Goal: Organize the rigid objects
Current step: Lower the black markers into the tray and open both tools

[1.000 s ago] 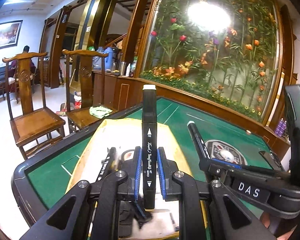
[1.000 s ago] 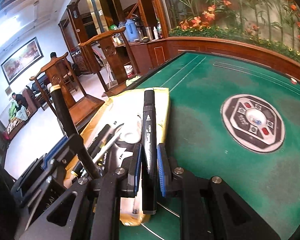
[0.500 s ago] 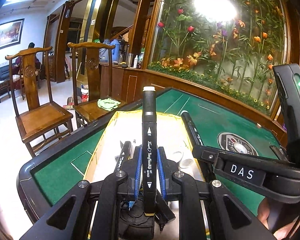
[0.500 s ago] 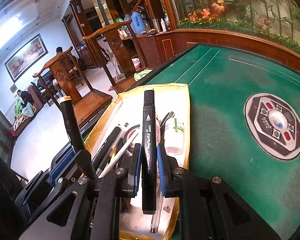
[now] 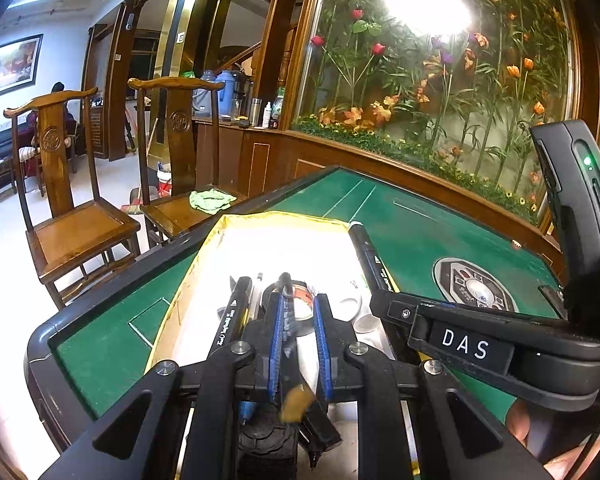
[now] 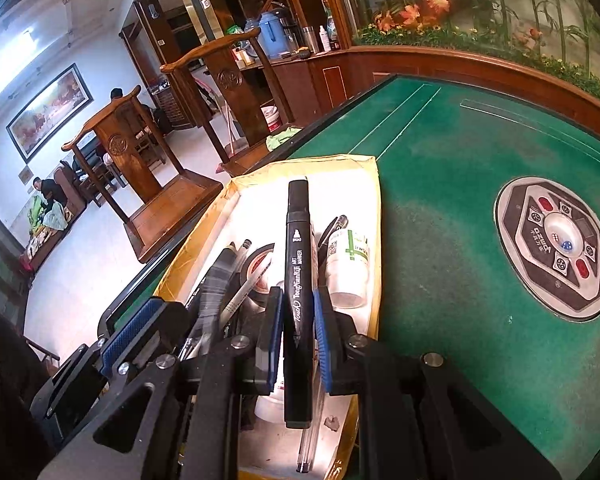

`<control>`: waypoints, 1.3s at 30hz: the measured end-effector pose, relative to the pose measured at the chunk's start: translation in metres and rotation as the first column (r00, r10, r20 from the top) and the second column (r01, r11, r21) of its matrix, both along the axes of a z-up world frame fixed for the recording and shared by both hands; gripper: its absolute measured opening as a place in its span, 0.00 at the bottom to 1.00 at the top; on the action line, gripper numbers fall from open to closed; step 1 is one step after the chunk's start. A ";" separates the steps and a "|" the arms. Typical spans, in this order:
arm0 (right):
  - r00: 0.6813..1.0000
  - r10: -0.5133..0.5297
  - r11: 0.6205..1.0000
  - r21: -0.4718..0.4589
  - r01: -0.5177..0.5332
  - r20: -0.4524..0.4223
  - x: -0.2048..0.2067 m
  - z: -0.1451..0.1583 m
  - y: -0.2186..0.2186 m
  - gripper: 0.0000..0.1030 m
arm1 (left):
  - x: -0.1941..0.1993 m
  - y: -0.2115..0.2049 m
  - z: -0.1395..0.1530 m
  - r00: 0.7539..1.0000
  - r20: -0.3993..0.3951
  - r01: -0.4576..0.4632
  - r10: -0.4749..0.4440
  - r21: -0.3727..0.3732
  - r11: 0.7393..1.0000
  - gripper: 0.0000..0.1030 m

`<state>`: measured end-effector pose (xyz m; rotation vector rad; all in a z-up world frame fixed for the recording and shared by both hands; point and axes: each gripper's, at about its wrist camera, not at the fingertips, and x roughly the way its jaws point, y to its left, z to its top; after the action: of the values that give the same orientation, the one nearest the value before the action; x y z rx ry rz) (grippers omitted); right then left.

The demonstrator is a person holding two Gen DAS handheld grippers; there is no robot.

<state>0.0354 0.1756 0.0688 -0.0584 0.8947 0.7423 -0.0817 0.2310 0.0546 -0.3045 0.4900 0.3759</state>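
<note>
**Grip.** The right gripper (image 6: 298, 300) has its fingers (image 6: 275, 320) pinching a black art marker (image 6: 298, 220) at mid-barrel. The marker lies along the finger line, with its cap pointing away over the tray (image 6: 374, 208). The left gripper (image 5: 298, 300) has its fingers drawn close about a second marker (image 5: 286, 280), which is motion-blurred. How firmly it is held cannot be told.

**Location.** Both markers hang over the yellow-rimmed tray, which stands at the near corner of the green bench (image 6: 460, 200). The tray already holds a white bottle (image 6: 348, 264), a tape roll (image 6: 260, 264), pens and a lying marker (image 5: 232, 316).

**Procedure (judged).**
1. The step is probably depositing the markers in the tray.
2. Keep the right marker parallel to the lying pens.
3. Lower it into the lane between tape roll and bottle before spreading the fingers; a high release may bounce it over the rim.
4. The grippers sit just beside each other, so release one at a time.
5. Avoid nudging the bottle.
</note>
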 end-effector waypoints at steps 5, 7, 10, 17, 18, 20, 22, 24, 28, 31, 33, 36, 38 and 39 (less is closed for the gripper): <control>1.000 -0.006 1.000 -0.004 0.006 -0.011 0.005 -0.003 -0.001 0.14 | 0.007 -0.001 -0.002 1.000 -0.009 -0.001 0.001 -0.005 1.000 0.14; 1.000 -0.009 1.000 -0.010 0.008 -0.021 0.010 -0.005 0.000 0.14 | 0.009 -0.002 -0.003 1.000 -0.015 0.001 -0.001 -0.012 1.000 0.14; 0.999 -0.018 1.000 -0.015 0.018 -0.039 0.017 -0.009 0.001 0.14 | 0.011 -0.003 -0.006 1.000 -0.024 0.006 -0.006 -0.015 1.000 0.14; 0.998 -0.016 0.999 -0.033 0.014 -0.059 0.022 -0.015 0.012 0.14 | 0.014 0.000 -0.010 0.999 -0.042 0.009 -0.010 -0.042 0.999 0.14; 0.998 -0.017 0.999 -0.035 0.015 -0.055 0.022 -0.015 0.012 0.14 | 0.014 0.001 -0.011 0.999 -0.046 0.010 -0.012 -0.045 0.999 0.14; 0.998 -0.018 0.999 -0.035 0.016 -0.053 0.022 -0.015 0.013 0.14 | 0.013 0.002 -0.012 0.999 -0.048 0.011 -0.014 -0.053 0.999 0.14; 0.999 -0.020 0.999 -0.037 0.018 -0.050 0.022 -0.014 0.013 0.14 | 0.012 0.004 -0.013 0.999 -0.048 0.010 -0.013 -0.065 0.998 0.14; 0.999 -0.021 0.999 -0.033 0.019 -0.050 0.021 -0.013 0.014 0.14 | 0.011 0.006 -0.016 0.999 -0.051 0.011 -0.015 -0.080 0.997 0.14; 0.999 -0.020 0.999 -0.036 0.018 -0.042 0.022 -0.013 0.013 0.14 | 0.014 0.009 -0.020 0.998 -0.064 0.014 -0.021 -0.116 0.993 0.15; 0.999 -0.024 0.999 -0.044 0.022 -0.043 0.023 -0.016 0.013 0.14 | 0.014 0.009 -0.021 0.997 -0.068 0.014 -0.022 -0.123 0.992 0.19; 0.999 -0.025 0.998 -0.050 0.023 -0.041 0.024 -0.017 0.014 0.14 | 0.013 0.009 -0.021 0.998 -0.068 0.005 -0.014 -0.129 0.992 0.28; 0.999 -0.022 0.998 -0.056 0.021 -0.030 0.024 -0.017 0.016 0.14 | 0.014 0.010 -0.021 0.997 -0.074 0.003 -0.013 -0.138 0.990 0.30; 0.999 -0.029 0.998 -0.064 0.027 -0.029 0.025 -0.019 0.018 0.14 | 0.013 0.008 -0.019 0.997 -0.076 0.001 -0.012 -0.139 0.990 0.33; 0.999 -0.030 0.997 -0.068 0.028 -0.029 0.025 -0.020 0.019 0.15 | 0.012 0.008 -0.019 0.997 -0.077 0.001 -0.012 -0.140 0.990 0.38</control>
<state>0.0606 0.1944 0.0490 -0.0938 0.9476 0.6870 -0.0695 0.2392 0.0354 -0.4251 0.5945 0.3483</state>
